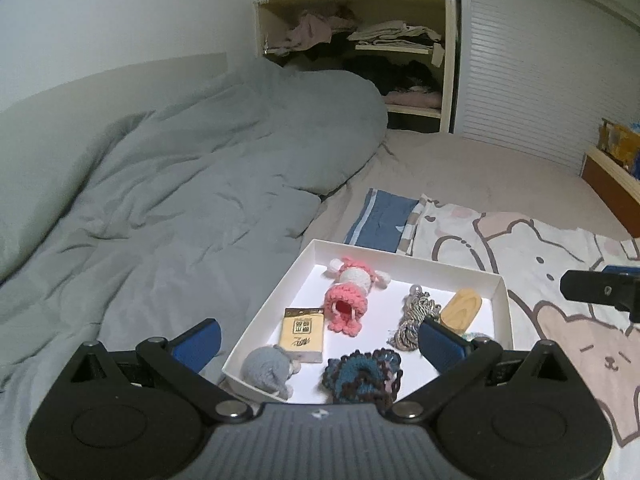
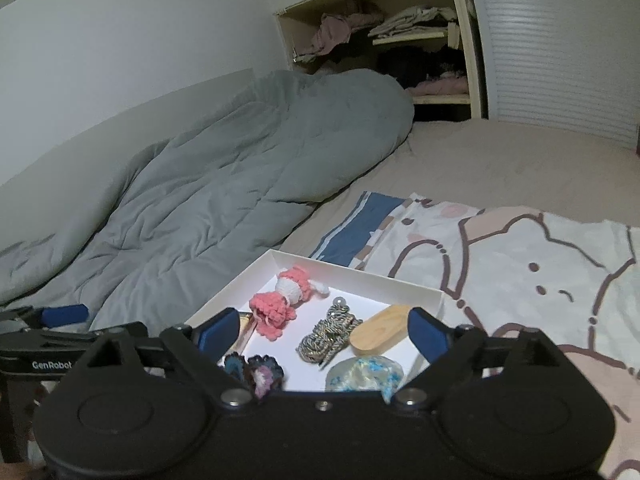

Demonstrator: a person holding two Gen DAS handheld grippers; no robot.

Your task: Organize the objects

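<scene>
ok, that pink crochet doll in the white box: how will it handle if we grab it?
The pink crochet doll looks like soft yarn, so probably light and squashy. Its skirt fringe would likely flop and may snag. It lies flat on the white box floor, so it should slide rather than roll.

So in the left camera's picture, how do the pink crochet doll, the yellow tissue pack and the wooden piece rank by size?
Largest to smallest, as they look:
1. pink crochet doll
2. yellow tissue pack
3. wooden piece, though the tool's blue finger partly hides it, so second and third are unsure.
</scene>
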